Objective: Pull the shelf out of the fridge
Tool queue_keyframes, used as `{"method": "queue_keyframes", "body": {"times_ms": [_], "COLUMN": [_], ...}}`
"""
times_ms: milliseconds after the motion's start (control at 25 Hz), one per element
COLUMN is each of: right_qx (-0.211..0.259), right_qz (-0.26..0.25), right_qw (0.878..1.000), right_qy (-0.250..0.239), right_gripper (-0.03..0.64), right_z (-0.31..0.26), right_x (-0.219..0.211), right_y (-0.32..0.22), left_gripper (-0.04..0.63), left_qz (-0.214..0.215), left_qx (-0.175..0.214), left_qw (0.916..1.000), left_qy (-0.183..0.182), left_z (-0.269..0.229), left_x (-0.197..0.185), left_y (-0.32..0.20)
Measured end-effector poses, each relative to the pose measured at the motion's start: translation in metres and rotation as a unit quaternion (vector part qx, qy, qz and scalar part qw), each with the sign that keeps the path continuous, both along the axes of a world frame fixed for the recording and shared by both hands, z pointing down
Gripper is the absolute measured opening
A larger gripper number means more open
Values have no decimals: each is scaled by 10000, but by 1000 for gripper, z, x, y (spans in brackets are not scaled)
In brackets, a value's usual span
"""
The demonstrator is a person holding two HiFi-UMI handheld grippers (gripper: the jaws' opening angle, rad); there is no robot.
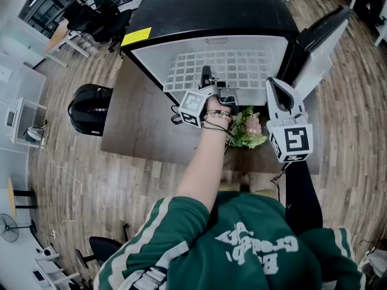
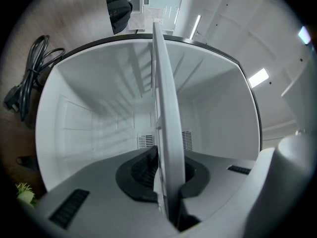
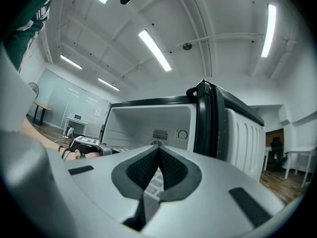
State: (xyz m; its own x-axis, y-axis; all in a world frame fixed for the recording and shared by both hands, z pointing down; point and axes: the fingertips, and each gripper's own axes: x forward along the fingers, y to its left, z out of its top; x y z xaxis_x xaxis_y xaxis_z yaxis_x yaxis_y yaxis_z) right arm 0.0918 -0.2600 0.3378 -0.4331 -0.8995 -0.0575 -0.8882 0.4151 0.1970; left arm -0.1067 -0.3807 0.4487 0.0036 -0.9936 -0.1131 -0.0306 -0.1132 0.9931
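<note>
Pinching front edge of wire shelf with left hand-held gripper; shelf straight ahead, inside open fridge. Holding right hand-held gripper pressed together, empty, off to right. Risks: single-point pull skewing shelf, jamming against walls; thin edge slipping from pads; dropping onto flowers just below.

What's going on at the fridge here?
A person with a gripper in each hand is working at an open fridge that stands on a table. The left gripper is shut on the front edge of the white wire shelf, which looks mostly inside the fridge. The right gripper is shut and empty, held off to the side near the open door.
</note>
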Motion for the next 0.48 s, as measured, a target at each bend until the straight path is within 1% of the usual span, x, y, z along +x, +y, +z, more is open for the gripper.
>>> {"method": "queue_keyframes", "body": {"times_ms": [80, 320, 480], "right_qx": [37, 8, 69], "right_qz": [2, -62, -42], "right_qw": [10000, 10000, 9999], "right_qy": [-61, 32, -62], "right_gripper": [9, 9, 9], "right_z": [-3, 1, -3], "right_x": [0, -1, -1], "right_y": [1, 6, 6], "left_gripper": [38, 38, 38], "left_qz": [-1, 2, 3], "left_qx": [1, -1, 5], "left_qw": [10000, 10000, 10000], "left_qy": [-10, 9, -13], "left_z": [0, 1, 1], "left_x": [0, -1, -1], "left_y": [1, 6, 7]}}
